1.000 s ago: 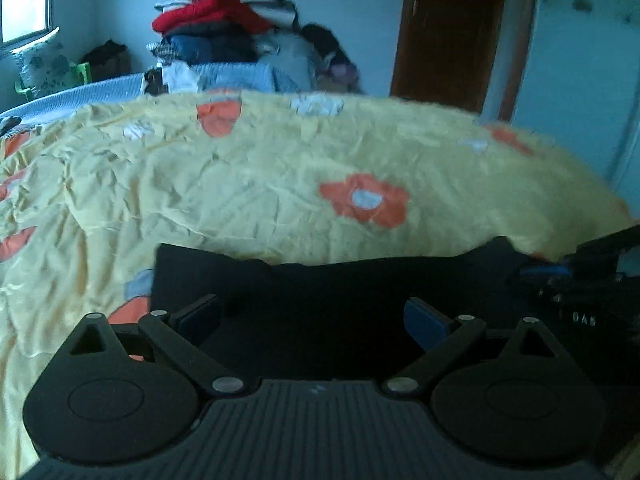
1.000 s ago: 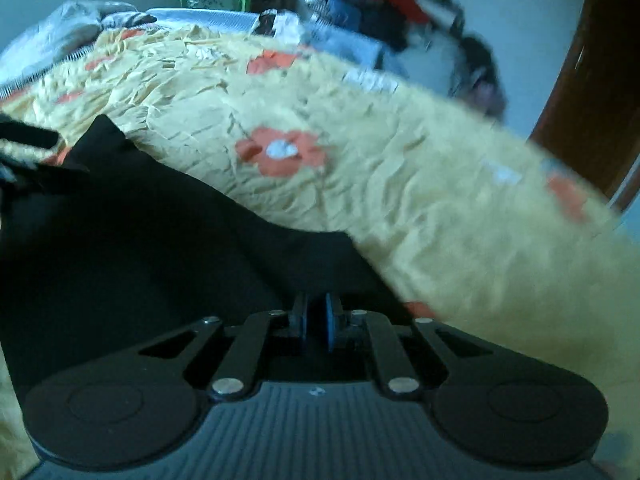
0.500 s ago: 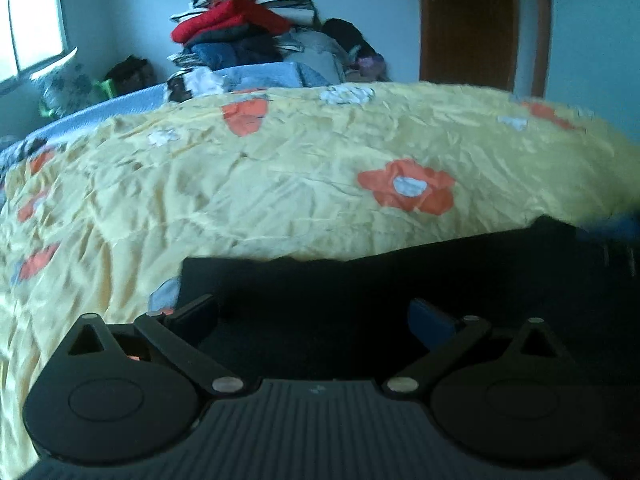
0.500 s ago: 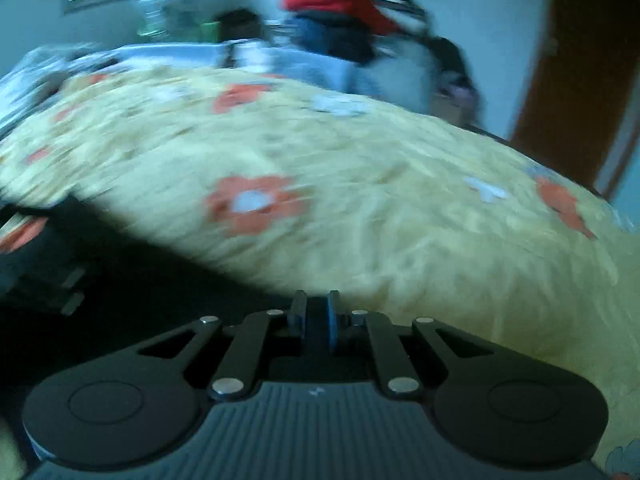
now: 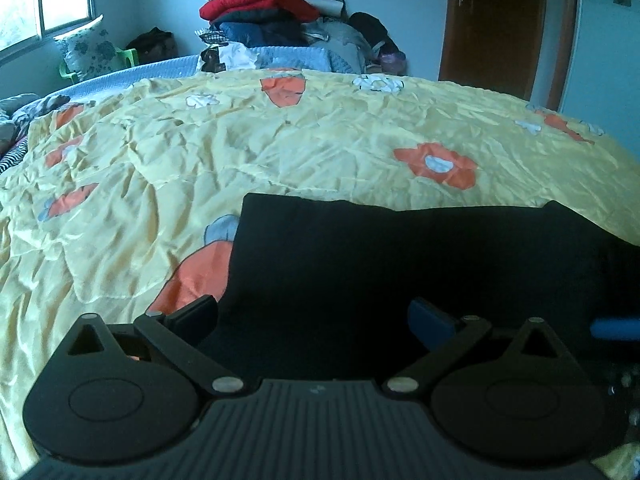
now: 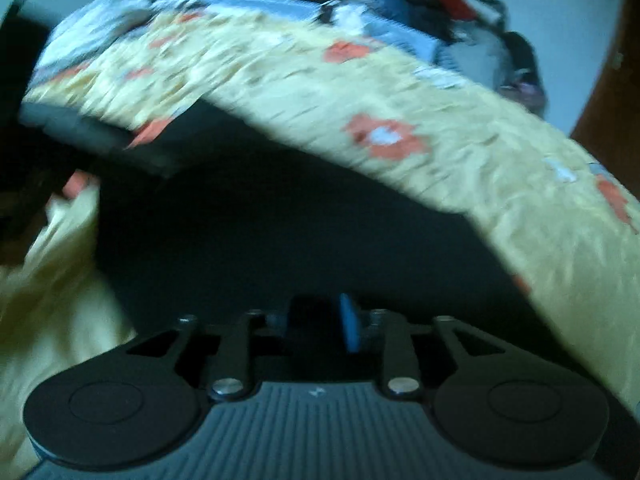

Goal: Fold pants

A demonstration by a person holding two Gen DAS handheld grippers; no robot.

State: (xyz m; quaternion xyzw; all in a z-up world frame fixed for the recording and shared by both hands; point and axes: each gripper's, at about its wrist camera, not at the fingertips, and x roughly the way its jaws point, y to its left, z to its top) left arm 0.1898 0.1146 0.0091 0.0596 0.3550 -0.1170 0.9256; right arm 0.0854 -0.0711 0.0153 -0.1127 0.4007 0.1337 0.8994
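The black pants (image 5: 400, 256) lie folded on the yellow flowered bedspread (image 5: 280, 152), just ahead of my left gripper (image 5: 314, 316). The left gripper is open, its fingers wide apart over the near edge of the cloth, holding nothing. In the blurred right wrist view the pants (image 6: 280, 232) fill the middle. My right gripper (image 6: 316, 320) has its jaws slightly parted with a narrow gap over the pants. A blue pad of the right gripper shows at the right edge of the left wrist view (image 5: 616, 328).
A tall pile of clothes (image 5: 272, 12) stands at the far side of the bed. A brown door (image 5: 496, 24) is at the back right, a window (image 5: 40, 0) at the back left. The bed's right edge drops off near the pants.
The right gripper was shut on the pants and has now opened a little. It has swung left and tilted. The left gripper stayed open and pulled back slightly from the pants.
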